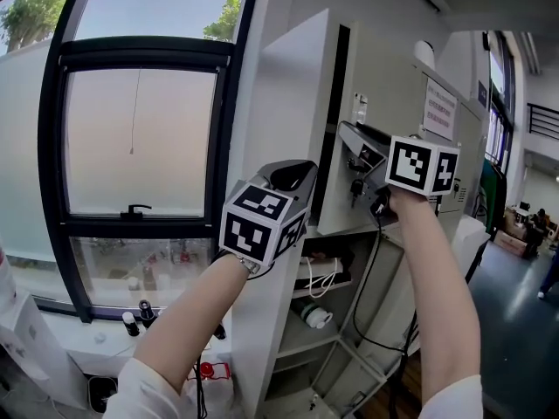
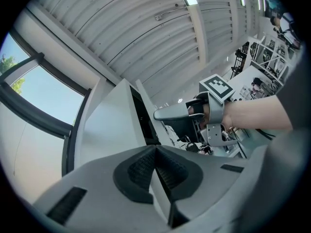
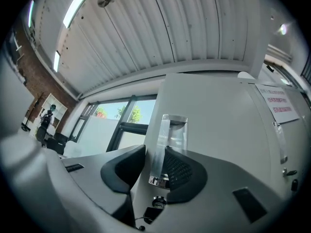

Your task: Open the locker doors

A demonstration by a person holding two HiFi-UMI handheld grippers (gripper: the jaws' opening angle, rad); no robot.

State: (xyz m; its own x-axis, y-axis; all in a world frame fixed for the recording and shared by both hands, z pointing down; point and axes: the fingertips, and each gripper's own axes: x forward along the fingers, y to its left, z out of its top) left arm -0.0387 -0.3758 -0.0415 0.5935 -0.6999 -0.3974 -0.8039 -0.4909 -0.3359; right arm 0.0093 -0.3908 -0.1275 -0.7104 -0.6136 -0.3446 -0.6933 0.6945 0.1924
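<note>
Chrome handle (image 3: 165,130) stands within the right claw (image 3: 155,146) (pad contact unclear).

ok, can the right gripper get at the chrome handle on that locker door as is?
Looks like yes: the chrome handle stands between the jaws of the right gripper, with nothing in the way. A sliver of locker door shows beside one pad, so it seems not clamped yet.

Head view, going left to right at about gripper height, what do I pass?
window handle → left gripper → right gripper → printed notice
</note>
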